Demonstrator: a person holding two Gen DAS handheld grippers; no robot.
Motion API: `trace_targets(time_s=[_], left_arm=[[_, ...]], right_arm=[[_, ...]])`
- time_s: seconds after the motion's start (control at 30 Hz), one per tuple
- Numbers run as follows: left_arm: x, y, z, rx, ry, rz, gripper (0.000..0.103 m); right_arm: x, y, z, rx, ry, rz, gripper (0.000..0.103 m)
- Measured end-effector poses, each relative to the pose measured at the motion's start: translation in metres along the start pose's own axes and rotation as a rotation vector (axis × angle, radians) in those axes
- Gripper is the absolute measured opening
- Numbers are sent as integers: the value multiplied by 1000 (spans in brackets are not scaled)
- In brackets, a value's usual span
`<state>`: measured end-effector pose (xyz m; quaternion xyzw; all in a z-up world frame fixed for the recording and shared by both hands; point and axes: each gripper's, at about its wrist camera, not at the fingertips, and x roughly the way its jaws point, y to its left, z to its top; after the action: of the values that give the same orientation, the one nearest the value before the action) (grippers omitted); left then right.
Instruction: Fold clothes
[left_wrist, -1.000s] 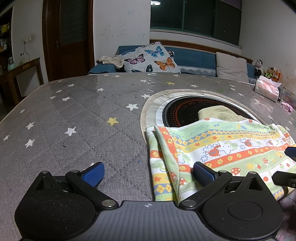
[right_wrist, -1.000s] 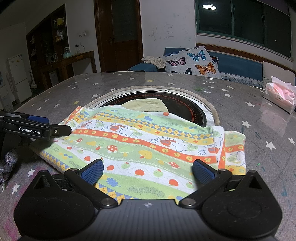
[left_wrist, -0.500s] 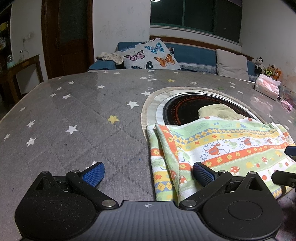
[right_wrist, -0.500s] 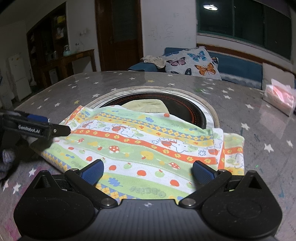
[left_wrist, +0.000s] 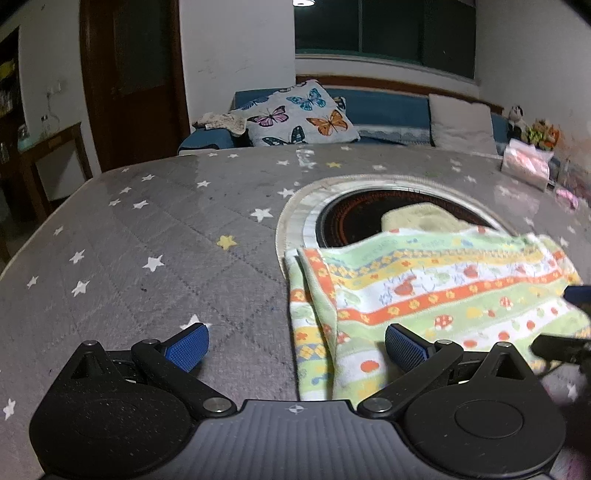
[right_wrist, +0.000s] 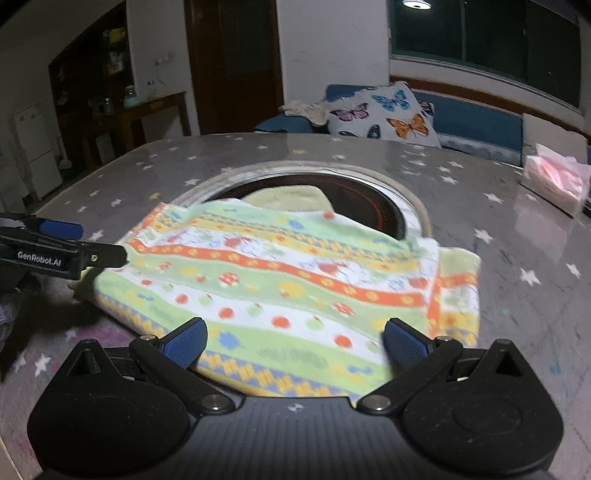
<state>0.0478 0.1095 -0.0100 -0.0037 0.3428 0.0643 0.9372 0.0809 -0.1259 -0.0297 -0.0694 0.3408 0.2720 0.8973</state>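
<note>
Left wrist view: a grey starred table (left_wrist: 155, 236) fills the frame, with a round burner (left_wrist: 369, 218) right of centre. A folded patterned cloth (left_wrist: 424, 291) lies at lower right, partly over the burner. At the bottom, the left gripper (left_wrist: 295, 349) is spread wide, empty. Right wrist view: the right gripper (right_wrist: 293, 345) is likewise released, low over the cloth's near edge.
</note>
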Motion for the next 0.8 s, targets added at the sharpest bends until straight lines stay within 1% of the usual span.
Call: trace_targets(time_s=[0.1, 0.2, 0.3, 0.47, 0.53, 0.6, 0.67, 0.7, 0.77, 0.8], left_arm=[[1, -4, -2, 25, -1, 8, 103], [2, -3, -1, 27, -1, 14, 103], [5, 2, -2, 23, 7, 22, 103], [7, 15, -1, -16, 19, -1, 103], [5, 20, 1, -33, 19, -6, 98], [3, 28, 5, -54, 17, -6, 89], [3, 37, 9, -79, 21, 3, 83], [3, 42, 10, -94, 25, 3, 82], [2, 52, 13, -132, 37, -11, 82], [2, 55, 14, -149, 43, -20, 82]], right_arm=[[-6, -3, -1, -6, 2, -7, 100], [-11, 0, 6, -8, -3, 16, 99], [-12, 15, 15, -66, -11, 49, 96], [-9, 46, 24, -160, -10, 121, 90], [-6, 61, 27, -205, -11, 148, 85], [-4, 75, 29, -245, -9, 176, 84], [0, 88, 30, -284, -3, 203, 77], [1, 94, 30, -303, 1, 216, 76], [5, 108, 31, -344, 9, 240, 68], [8, 114, 31, -364, 14, 250, 66]])
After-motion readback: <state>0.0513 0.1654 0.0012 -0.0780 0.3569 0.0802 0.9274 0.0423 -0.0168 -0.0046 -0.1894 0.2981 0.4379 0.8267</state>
